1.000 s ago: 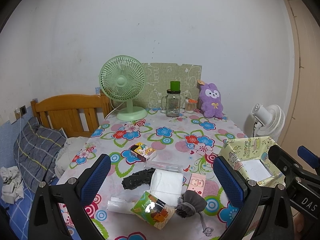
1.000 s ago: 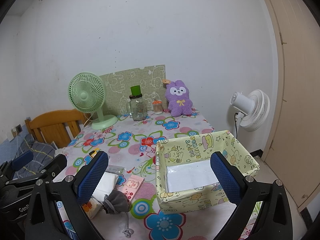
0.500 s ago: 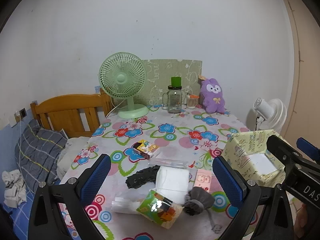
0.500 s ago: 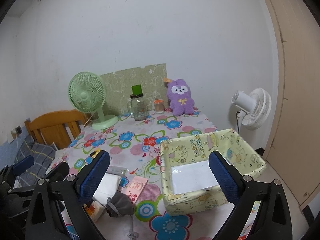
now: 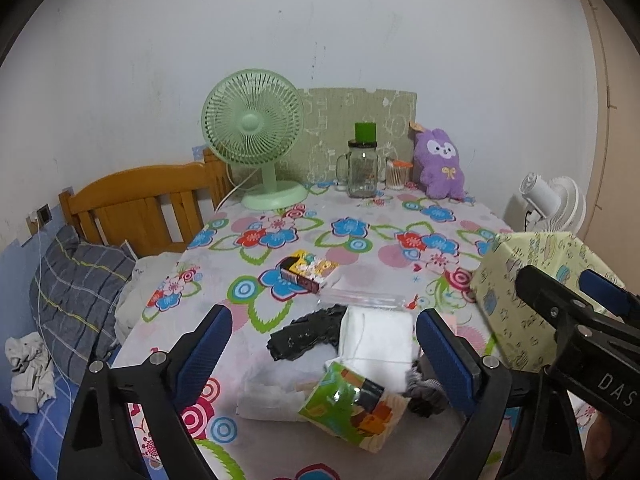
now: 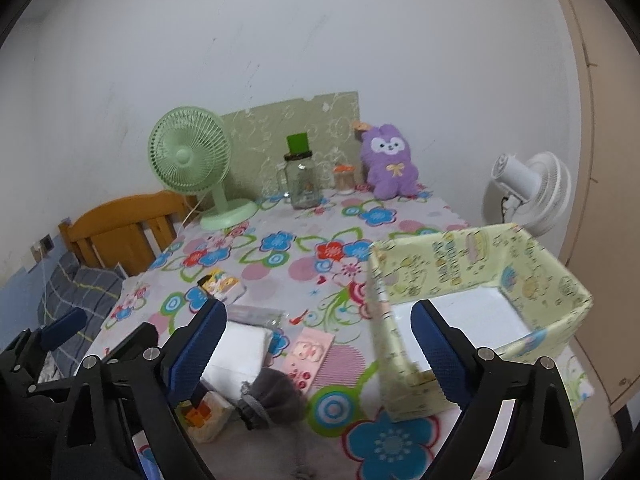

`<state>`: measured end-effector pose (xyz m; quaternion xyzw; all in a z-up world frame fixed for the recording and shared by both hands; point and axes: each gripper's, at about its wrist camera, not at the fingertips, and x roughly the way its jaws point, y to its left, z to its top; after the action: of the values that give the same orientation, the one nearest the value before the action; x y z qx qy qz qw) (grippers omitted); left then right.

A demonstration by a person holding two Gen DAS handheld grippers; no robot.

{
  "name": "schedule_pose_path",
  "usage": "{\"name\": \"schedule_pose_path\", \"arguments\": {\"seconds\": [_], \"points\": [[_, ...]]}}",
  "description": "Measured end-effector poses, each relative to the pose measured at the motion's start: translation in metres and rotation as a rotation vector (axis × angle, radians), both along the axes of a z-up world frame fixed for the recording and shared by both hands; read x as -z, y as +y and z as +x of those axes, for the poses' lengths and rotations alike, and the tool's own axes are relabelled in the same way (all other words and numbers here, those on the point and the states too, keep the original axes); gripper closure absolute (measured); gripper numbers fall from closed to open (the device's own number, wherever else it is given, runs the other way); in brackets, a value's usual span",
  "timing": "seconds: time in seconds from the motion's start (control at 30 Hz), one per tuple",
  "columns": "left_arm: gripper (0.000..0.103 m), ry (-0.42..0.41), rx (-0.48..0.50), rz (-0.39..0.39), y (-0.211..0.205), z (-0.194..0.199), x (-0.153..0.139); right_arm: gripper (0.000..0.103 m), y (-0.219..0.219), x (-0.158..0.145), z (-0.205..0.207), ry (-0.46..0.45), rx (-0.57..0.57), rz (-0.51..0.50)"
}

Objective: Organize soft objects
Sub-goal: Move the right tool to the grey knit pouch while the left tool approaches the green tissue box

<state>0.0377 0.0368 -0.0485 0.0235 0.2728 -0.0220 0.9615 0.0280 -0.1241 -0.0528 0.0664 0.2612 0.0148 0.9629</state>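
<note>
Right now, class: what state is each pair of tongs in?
Left tongs: open, holding nothing, just been closing slightly.
Right tongs: open, holding nothing, just been closing slightly.

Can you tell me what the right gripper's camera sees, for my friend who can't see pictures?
The open right gripper holds nothing over a flowery table, near a yellow fabric box with a white bottom. A grey pouch and white folded cloth lie close; a green fan and purple plush bunny stand at the far edge.
</note>
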Motion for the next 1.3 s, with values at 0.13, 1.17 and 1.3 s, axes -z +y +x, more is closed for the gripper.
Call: {"name": "schedule_pose_path", "arguments": {"seconds": [0.13,1.17,1.3], "points": [[0.009,0.001,0.012,-0.006,0.005,0.0,0.011,0.01,0.011,0.012,0.005,0.02,-0.018,0.002],[0.012,0.167,0.063,-0.005,0.005,0.013,0.083,0.018,0.046,0.089,0.029,0.194,-0.097,-0.022],[0.013,0.186,0.071,0.0,0.001,0.015,0.089,0.022,0.045,0.097,0.034,0.227,-0.098,-0.013]]}}
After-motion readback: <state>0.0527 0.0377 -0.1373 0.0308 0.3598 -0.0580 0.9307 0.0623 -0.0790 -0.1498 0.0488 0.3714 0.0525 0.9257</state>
